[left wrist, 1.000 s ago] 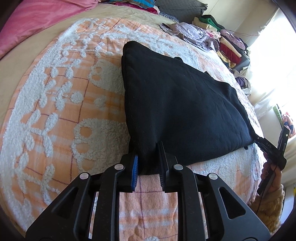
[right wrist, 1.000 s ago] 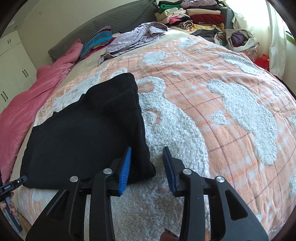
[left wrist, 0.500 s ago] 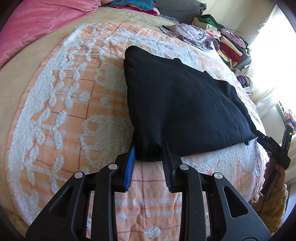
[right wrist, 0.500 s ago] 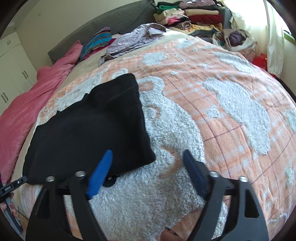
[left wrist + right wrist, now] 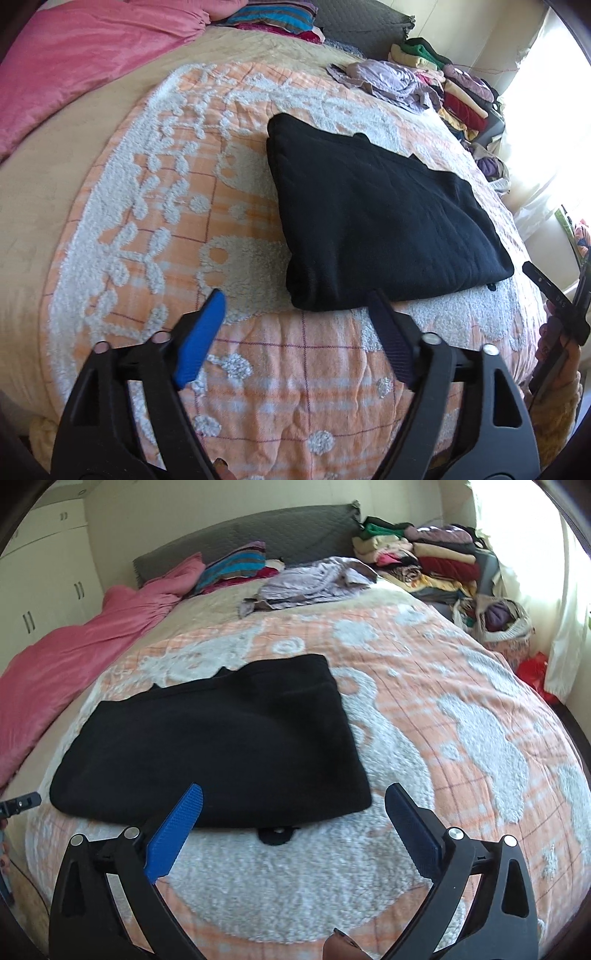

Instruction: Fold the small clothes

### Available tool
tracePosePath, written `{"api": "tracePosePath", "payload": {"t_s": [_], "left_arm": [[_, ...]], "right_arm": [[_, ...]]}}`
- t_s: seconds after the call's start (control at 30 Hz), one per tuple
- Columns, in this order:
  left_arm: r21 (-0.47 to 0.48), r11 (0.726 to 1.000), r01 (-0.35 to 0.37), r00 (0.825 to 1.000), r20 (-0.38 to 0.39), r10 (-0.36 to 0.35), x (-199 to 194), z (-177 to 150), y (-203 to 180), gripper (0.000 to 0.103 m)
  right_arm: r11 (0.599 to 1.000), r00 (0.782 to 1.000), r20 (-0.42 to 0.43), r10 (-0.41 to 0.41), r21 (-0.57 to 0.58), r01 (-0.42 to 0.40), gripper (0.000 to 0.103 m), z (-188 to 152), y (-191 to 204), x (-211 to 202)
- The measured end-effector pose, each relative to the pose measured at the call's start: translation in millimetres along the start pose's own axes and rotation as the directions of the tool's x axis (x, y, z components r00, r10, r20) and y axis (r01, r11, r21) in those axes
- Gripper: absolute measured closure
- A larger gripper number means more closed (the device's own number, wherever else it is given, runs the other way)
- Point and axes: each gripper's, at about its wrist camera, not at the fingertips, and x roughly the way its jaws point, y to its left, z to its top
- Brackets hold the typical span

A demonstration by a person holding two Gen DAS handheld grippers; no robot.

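Observation:
A black garment lies folded flat on the orange and white blanket. It also shows in the right wrist view. My left gripper is open and empty, just in front of the garment's near left corner. My right gripper is open and empty, just in front of the garment's near right edge, where a small black tab sticks out. The right gripper's tip shows at the right edge of the left wrist view.
A pink duvet lies at the bed's left. A crumpled lilac garment and striped cloth lie near the grey headboard. A pile of folded clothes and a basket stand at the far right.
My left gripper let go of the garment's near corner, opened wide and drew back. My right gripper opened wider and drew back from the garment's right edge. The garment stays flat.

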Motion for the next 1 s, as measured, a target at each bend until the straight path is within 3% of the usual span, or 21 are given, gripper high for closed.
{"api": "tracePosePath", "payload": {"t_s": [0.23, 0.6, 1.0], "left_arm": [[-0.006, 1.000, -0.015, 1.000, 0.025, 0.015, -11.3, 1.6, 3.3, 0.010], [-0.030, 0.999, -0.036, 0.998, 0.057, 0.038, -25.0, 2.7, 12.1, 0.010], [-0.038, 0.993, -0.115, 0.986, 0.114, 0.118, -45.3, 4.1, 21.1, 0.010]], "right_arm": [[0.999, 0.999, 0.028, 0.031, -0.040, -0.030, 0.005, 2.8, 21.9, -8.2], [0.991, 0.995, 0.066, 0.075, -0.119, -0.067, 0.005, 4.5, 54.3, -26.8], [0.973, 0.985, 0.103, 0.140, -0.200, -0.118, 0.005, 7.5, 99.2, -37.2]]}}
